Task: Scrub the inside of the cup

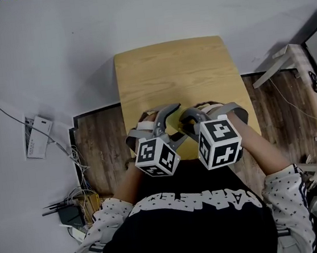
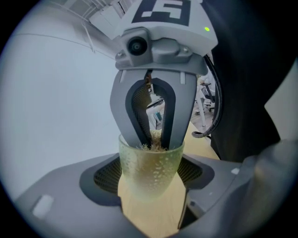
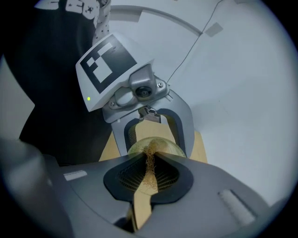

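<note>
A pale green translucent cup [image 2: 150, 169] sits tilted between the pads of my left gripper [image 2: 150, 175], which is shut on its sides. My right gripper [image 2: 152, 138] faces it with both jaw tips dipped into the cup's mouth. In the right gripper view my right gripper [image 3: 150, 161] is shut on a wad of golden scrubbing fibres [image 3: 150, 169], and the cup's rim [image 3: 160, 145] lies just beyond the tips. In the head view the left gripper [image 1: 174, 126] and right gripper [image 1: 188, 123] meet over the table's near edge, and the cup is hidden between them.
The small wooden table [image 1: 174, 69] stretches away from the grippers. A white box [image 1: 36, 137] and a tangle of cables with a dark device [image 1: 71, 213] lie at the left. White furniture [image 1: 288, 61] stands at the right.
</note>
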{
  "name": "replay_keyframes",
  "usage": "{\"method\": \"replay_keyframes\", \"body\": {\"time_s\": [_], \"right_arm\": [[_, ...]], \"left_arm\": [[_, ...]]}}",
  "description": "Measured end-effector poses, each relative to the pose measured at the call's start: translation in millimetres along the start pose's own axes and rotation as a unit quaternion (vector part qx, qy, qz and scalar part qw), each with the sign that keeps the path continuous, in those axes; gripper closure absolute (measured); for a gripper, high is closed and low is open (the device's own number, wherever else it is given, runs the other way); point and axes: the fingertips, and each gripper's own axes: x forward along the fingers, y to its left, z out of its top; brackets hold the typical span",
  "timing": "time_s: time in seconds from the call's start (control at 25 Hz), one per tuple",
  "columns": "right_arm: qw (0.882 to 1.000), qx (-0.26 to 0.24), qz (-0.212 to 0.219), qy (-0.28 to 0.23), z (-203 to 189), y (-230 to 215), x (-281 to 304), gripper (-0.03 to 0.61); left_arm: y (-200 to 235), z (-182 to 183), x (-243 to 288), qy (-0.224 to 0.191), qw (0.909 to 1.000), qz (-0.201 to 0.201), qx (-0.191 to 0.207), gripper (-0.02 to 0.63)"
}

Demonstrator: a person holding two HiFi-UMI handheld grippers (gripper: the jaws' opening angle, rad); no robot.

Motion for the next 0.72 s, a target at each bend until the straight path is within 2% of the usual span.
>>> {"method": "replay_keyframes", "body": {"time_s": [0.28,0.52,0.72], "right_arm": [[0.996,-0.079,0.009,0.031,-5.1,4.4,3.1,0.532],[0.988,-0.145,0.02,0.057,-10.3,11.5,5.1,0.531],[0.98,-0.181,0.038,0.071,-16.0,17.9,7.6,0.529]], "left_arm": [[-4.2,-0.8,2.4,-0.004,0.9997,-0.02,-0.013,0.245],[-12.1,-0.7,5.7,-0.009,0.9987,-0.045,-0.023,0.245],[-19.3,-1.6,9.3,-0.011,0.9971,-0.067,-0.036,0.245]]}}
